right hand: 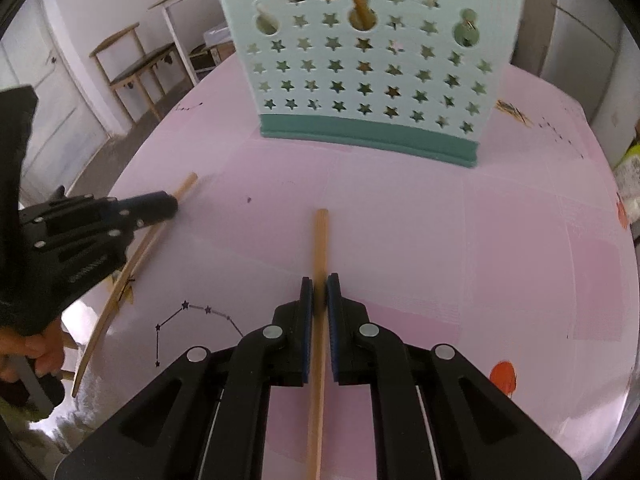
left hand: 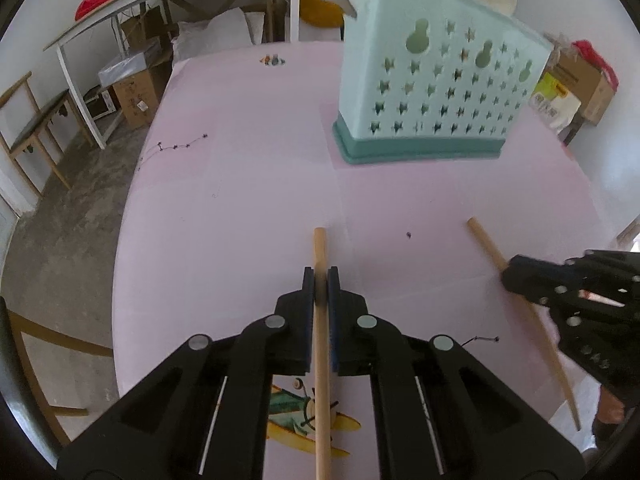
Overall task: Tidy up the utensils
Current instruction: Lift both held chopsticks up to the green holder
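Note:
A light teal utensil holder (left hand: 436, 88) with star cut-outs and a darker base stands on the pink table (left hand: 240, 200); it also shows in the right wrist view (right hand: 368, 64), with wooden handles and a spoon inside. My left gripper (left hand: 321, 280) is shut on a wooden stick (left hand: 321, 360) that points toward the holder. My right gripper (right hand: 320, 286) is shut on a second wooden stick (right hand: 319, 320). In the left wrist view the right gripper (left hand: 510, 276) shows at right with its stick (left hand: 486, 246). In the right wrist view the left gripper (right hand: 170, 202) shows at left with its stick (right hand: 120, 288).
The pink table cover carries printed drawings, among them a constellation (right hand: 192, 312) and an orange patch (right hand: 504, 376). Small sticks (right hand: 514, 112) lie right of the holder. Beyond the table are a white shelf (left hand: 120, 12), a cardboard box (left hand: 136, 96) and wooden chairs (right hand: 132, 60).

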Demonstrator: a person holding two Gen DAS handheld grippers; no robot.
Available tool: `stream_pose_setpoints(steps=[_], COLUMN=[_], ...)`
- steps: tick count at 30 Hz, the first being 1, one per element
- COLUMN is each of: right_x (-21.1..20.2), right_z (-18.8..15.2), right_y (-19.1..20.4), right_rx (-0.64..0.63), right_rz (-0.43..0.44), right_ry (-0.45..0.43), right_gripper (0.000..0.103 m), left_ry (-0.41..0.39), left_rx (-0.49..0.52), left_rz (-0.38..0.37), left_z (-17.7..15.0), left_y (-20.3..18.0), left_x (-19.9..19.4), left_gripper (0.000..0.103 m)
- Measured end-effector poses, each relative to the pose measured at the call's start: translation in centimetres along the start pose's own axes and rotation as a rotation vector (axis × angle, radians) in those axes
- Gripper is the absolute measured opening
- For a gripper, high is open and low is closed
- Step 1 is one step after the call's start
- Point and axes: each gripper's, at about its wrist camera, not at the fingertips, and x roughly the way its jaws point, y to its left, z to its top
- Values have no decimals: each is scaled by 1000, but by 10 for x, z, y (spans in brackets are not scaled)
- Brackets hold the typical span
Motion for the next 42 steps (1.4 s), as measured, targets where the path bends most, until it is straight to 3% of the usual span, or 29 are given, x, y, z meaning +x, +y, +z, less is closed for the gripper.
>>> stream_pose_setpoints(steps=[6, 10, 23, 28, 31, 34, 42], right_x=[5, 1, -130, -166, -174, -183, -188], right_z=[9, 16, 36, 36, 37, 35, 28], right_y=[2, -7, -64, -79, -85, -85, -96], right_rx=[-4, 48, 242, 260, 275, 266, 294], right_rz=[-6, 67, 289, 291, 342, 322, 320], right_ry=[-18, -23, -351, -454, -477, -501, -518], right_gripper=[7, 7, 7, 7, 7, 7, 7], left_ry=[-90, -156, -457, -592, -677, -757, -945], left_rx=[-43, -63, -97, -66, -33, -13, -20], left_rz=[-40, -83, -210, -297, -328, -360, -307], left_z=[9, 19, 44, 72, 94, 118, 176], left_y=[8, 14, 25, 14, 1, -14, -59], left_x=[-30, -58, -168, -203, -216, -224, -219], left_gripper=[5, 5, 5, 5, 5, 5, 5])
